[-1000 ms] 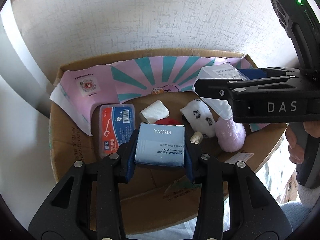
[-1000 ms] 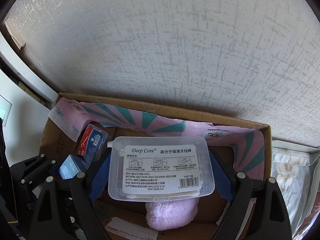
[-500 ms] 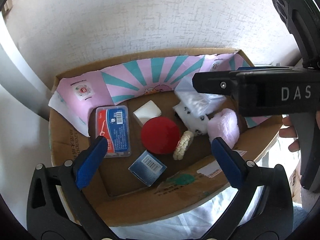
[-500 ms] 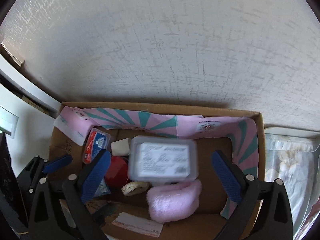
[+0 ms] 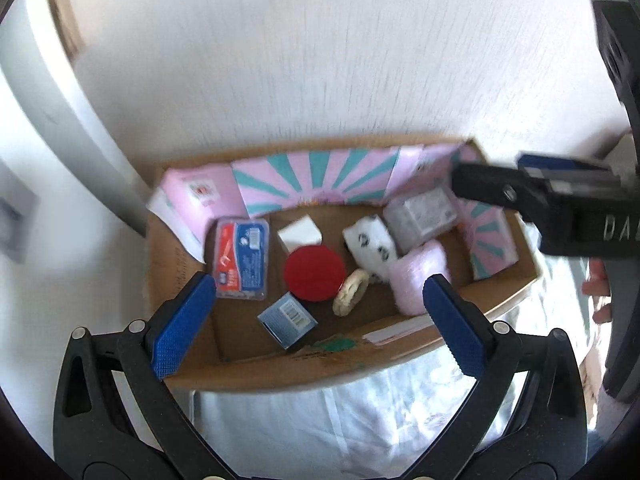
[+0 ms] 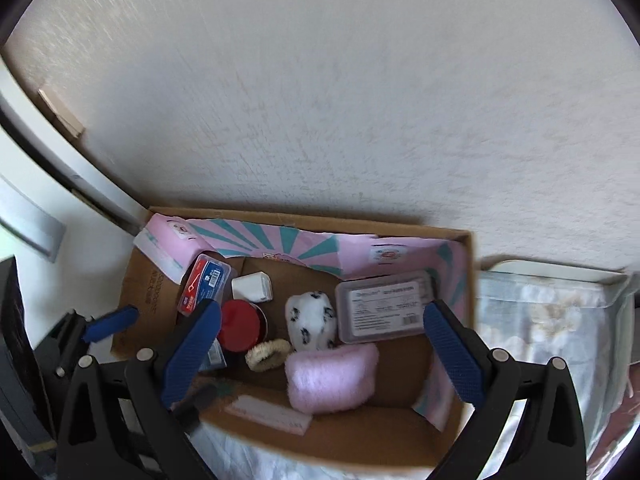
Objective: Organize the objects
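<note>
Above the box [image 5: 248, 364], both my grippers hung with nothing in them. My left gripper [image 5: 316, 320] had its jaws wide apart, and so did my right gripper [image 6: 320, 356]. A second before, the left jaws were clamped on the blue carton [image 5: 287, 320] and the right jaws were clamped on the clear case [image 6: 384, 310]. Then I let both go. The blue carton lay near the front wall, just beside the red lid [image 5: 315, 267]. The clear case lay in the back right corner, leaning on the pink liner [image 6: 452, 276] and near the spotted sock [image 6: 311, 320]. I think those two things were put away, so that part of the tidy-up looked done.

The box was getting full. The floss pack [image 5: 242, 258], the white block [image 5: 300, 234], the ring [image 5: 351, 291] and the pink puff [image 6: 332, 376] sat close together. The most bare floor was at the front right, by the puff. The box sat against the wall [image 6: 320, 100], on the bed [image 6: 540, 320], so I had room to pull up and back, not forward.
</note>
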Available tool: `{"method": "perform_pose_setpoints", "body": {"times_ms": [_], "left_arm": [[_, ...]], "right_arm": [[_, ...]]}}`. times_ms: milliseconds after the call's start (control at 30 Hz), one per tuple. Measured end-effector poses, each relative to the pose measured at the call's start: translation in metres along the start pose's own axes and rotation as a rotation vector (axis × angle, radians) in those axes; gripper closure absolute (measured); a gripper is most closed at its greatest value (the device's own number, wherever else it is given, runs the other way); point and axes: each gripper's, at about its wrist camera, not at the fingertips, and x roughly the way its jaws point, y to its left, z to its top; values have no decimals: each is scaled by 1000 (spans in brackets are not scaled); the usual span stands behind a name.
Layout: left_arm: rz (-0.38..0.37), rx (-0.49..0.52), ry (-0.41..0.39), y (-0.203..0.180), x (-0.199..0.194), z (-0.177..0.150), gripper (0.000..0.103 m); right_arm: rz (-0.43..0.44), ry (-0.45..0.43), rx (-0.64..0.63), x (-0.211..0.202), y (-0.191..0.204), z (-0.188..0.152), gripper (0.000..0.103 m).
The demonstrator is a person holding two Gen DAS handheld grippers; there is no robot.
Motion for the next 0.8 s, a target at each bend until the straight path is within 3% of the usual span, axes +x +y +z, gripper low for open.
{"method": "perform_pose_setpoints", "body": {"times_ms": [433, 600, 800], "left_arm": [[35, -90, -207, -20, -94, 2, 0], [48, -80, -257, -27, -106, -7, 0], [55, -48, -277, -39, -105, -14, 0]], "right_arm": [[-160, -160, 16, -115, -38, -37, 2], [-216, -217, 45, -144, -53, -56, 2], [-250, -231, 57, -144, -56, -80, 2]]}}
